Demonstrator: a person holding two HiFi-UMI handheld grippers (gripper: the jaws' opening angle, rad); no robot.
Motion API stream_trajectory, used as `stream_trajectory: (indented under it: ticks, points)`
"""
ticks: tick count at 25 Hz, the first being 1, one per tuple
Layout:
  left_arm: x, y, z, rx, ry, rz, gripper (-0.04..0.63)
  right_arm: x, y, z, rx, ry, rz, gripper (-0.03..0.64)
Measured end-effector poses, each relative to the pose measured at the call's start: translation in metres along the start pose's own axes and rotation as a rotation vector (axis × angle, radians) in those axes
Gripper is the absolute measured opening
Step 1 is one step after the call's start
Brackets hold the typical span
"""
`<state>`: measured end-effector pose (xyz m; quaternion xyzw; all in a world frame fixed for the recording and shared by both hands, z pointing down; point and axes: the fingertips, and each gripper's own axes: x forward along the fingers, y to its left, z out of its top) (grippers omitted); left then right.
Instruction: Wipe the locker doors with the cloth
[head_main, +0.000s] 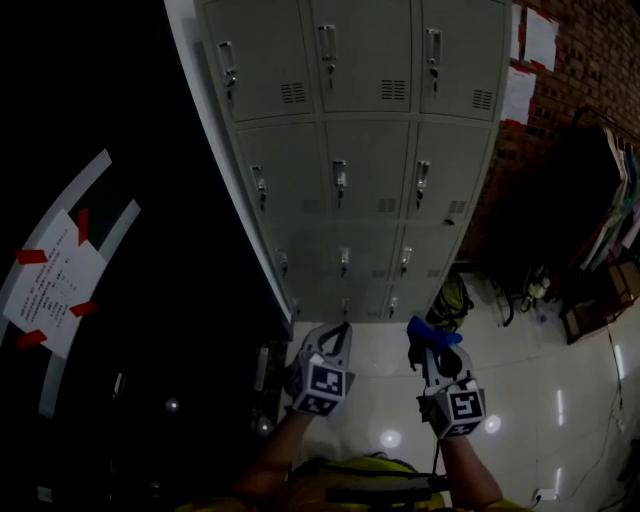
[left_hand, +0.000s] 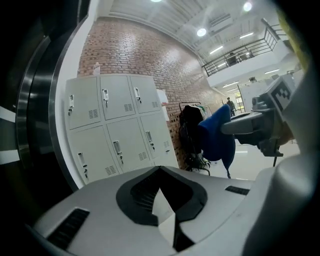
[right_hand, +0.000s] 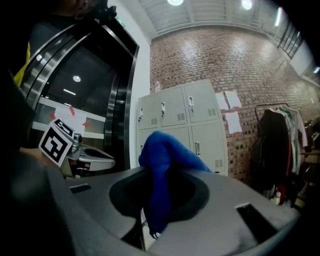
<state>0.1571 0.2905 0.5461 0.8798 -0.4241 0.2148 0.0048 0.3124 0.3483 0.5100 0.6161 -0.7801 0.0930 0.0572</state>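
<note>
The grey lockers (head_main: 370, 150) stand straight ahead, three columns of shut doors, also seen in the left gripper view (left_hand: 115, 125) and the right gripper view (right_hand: 185, 115). A blue cloth (head_main: 432, 331) hangs bunched from my right gripper (head_main: 428, 345), which is shut on it; the cloth (right_hand: 162, 165) droops over the jaws' hollow. My left gripper (head_main: 335, 335) is held beside it at the same height, jaws together with nothing in them (left_hand: 165, 210). Both grippers are well short of the locker doors. From the left gripper view the cloth (left_hand: 217, 137) shows at the right.
A dark glass wall with a taped paper (head_main: 50, 280) runs along the left. A brick wall with white sheets (head_main: 540, 40) and a clothes rack (head_main: 610, 200) stand at the right. A bag (head_main: 452, 300) lies by the lockers' foot on the glossy floor (head_main: 540, 400).
</note>
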Motion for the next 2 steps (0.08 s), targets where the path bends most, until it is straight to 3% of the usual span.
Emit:
stream_trajectory:
  ticks: [2]
  points:
    - [-0.0101,0.0015,0.0137,0.021,-0.015,-0.010,0.005,-0.0072,0.0075,0.0109,-0.002,-0.009,0.002,0.067]
